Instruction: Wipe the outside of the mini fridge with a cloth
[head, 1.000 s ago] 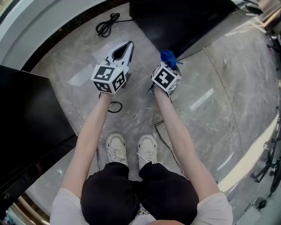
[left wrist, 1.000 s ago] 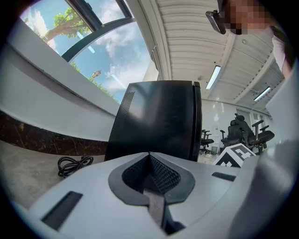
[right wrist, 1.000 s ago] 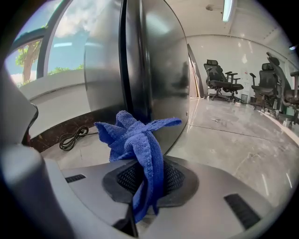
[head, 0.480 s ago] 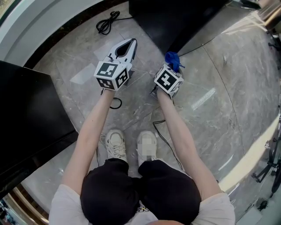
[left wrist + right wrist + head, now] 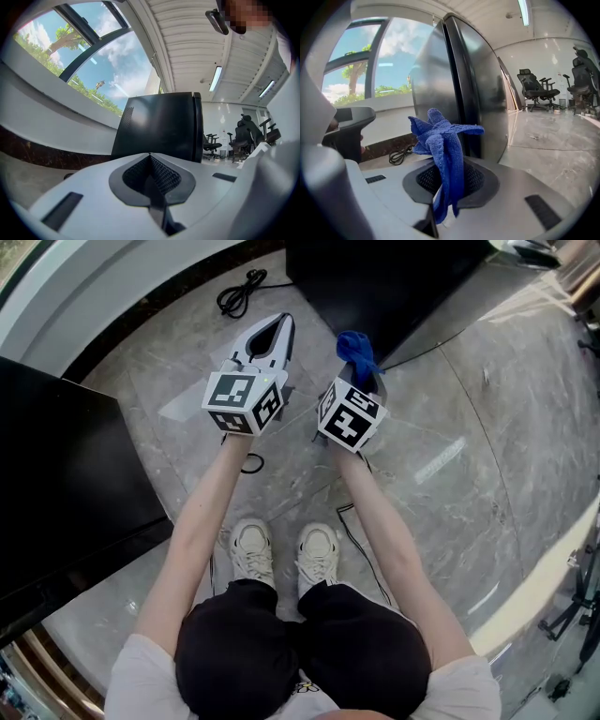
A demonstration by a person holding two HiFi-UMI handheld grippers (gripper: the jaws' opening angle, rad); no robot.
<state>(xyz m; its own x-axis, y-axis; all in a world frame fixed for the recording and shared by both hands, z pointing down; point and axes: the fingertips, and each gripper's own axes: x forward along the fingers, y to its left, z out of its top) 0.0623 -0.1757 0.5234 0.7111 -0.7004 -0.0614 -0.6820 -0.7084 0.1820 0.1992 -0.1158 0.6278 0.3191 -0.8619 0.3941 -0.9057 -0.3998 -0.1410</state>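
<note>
The black mini fridge stands on the floor ahead of me, filling the top of the head view; its dark side and door edge loom close in the right gripper view. My right gripper is shut on a blue cloth, which sticks up bunched from the jaws a short way from the fridge. The left gripper is held beside it, shut with nothing in it, and the fridge sits farther off in its own view.
A coiled black cable lies on the marble floor left of the fridge. A large black cabinet stands at my left. A thin cord runs by my shoes. Office chairs stand far off to the right.
Both grippers have risen and moved forward toward the fridge; the cloth now sits nearer its lower corner.
</note>
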